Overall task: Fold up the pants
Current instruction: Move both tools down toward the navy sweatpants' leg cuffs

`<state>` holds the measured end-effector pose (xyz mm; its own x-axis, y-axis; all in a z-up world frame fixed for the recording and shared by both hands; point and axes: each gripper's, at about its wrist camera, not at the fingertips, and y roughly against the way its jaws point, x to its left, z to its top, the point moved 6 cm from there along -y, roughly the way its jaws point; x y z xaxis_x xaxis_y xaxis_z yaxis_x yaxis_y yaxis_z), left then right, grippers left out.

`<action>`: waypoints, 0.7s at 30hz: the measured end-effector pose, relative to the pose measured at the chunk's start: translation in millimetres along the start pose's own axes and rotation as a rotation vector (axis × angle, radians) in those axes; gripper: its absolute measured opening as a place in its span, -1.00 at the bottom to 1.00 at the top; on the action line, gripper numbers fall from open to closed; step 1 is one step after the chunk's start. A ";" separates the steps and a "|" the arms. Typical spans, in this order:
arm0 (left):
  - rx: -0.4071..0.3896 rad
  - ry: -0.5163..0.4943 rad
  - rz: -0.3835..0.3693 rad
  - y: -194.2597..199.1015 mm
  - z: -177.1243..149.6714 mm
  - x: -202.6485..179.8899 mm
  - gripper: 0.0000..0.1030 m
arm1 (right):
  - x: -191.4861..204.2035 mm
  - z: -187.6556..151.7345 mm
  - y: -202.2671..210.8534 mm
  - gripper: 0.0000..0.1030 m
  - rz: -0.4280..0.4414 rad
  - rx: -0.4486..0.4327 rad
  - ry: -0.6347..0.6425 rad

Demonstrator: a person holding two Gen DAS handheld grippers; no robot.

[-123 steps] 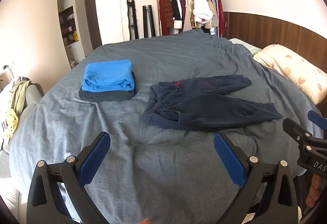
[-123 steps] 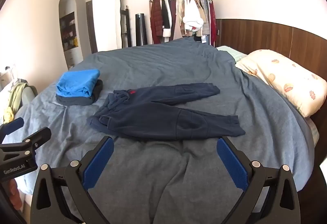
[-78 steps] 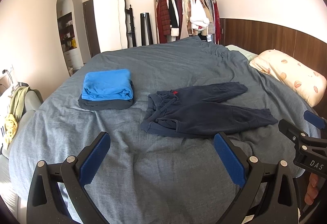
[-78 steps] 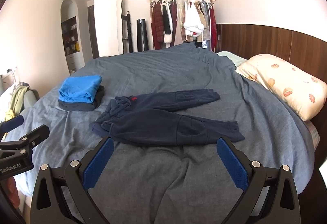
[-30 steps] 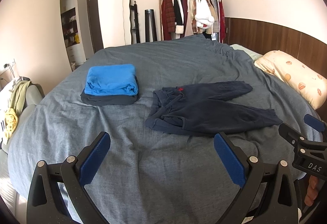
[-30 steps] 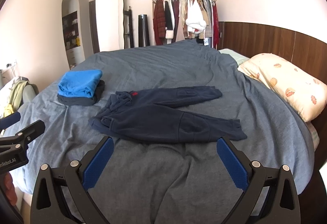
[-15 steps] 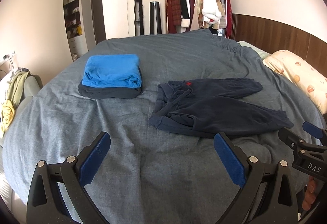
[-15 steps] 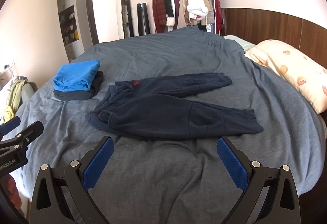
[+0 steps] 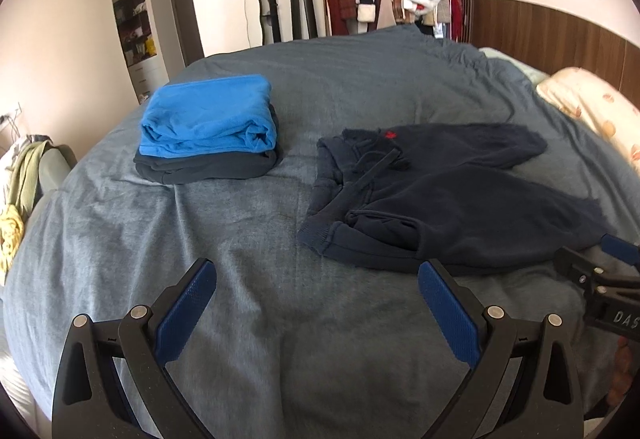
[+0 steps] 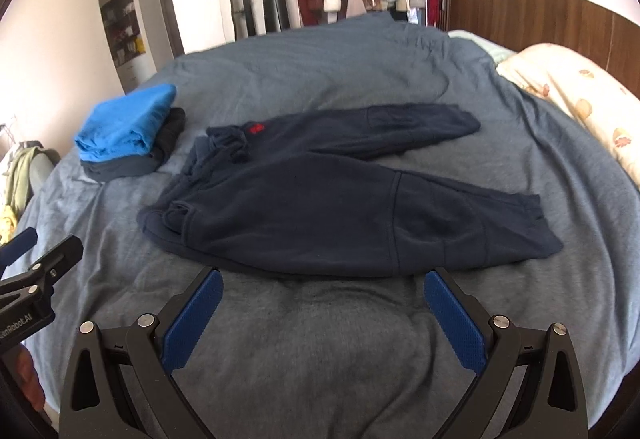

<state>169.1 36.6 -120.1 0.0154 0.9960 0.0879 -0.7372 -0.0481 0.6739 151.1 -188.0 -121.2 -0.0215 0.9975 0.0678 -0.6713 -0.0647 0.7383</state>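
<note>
Two grippers hang over the near edge of the bed (image 10: 360, 51), each spread wide and holding nothing: the left gripper (image 9: 316, 303) faces bare gray-blue cover, with its right finger (image 9: 448, 315) just short of the pants' near hem line, and the right gripper (image 10: 322, 313) sits square before the nearer leg. Navy pants (image 10: 320, 211) lie flat toward the middle of the bed, unfolded, waistband (with a small red mark) toward the left edge, both legs running toward the pillow (image 10: 580, 99) at the right edge, the legs apart at the cuffs. Near the left edge, apart from the waistband, sits a folded stack (image 9: 208, 127), bright blue on dark.
</note>
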 end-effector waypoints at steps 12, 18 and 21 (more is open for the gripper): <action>0.179 -0.009 0.008 -39.8 25.5 3.3 0.84 | -13.8 19.6 -40.6 0.97 -0.052 0.193 -0.070; 0.261 0.030 0.004 -38.0 44.9 4.9 0.76 | -18.6 37.5 -37.3 0.97 -0.067 0.292 -0.133; 0.294 0.040 0.010 -41.3 47.5 5.7 0.69 | -21.7 42.2 -35.8 0.96 -0.069 0.323 -0.162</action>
<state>231.7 40.7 -112.6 -0.0216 0.9973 0.0705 -0.5099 -0.0716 0.8572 206.9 -208.5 -120.8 0.1509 0.9838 0.0969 -0.3982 -0.0292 0.9168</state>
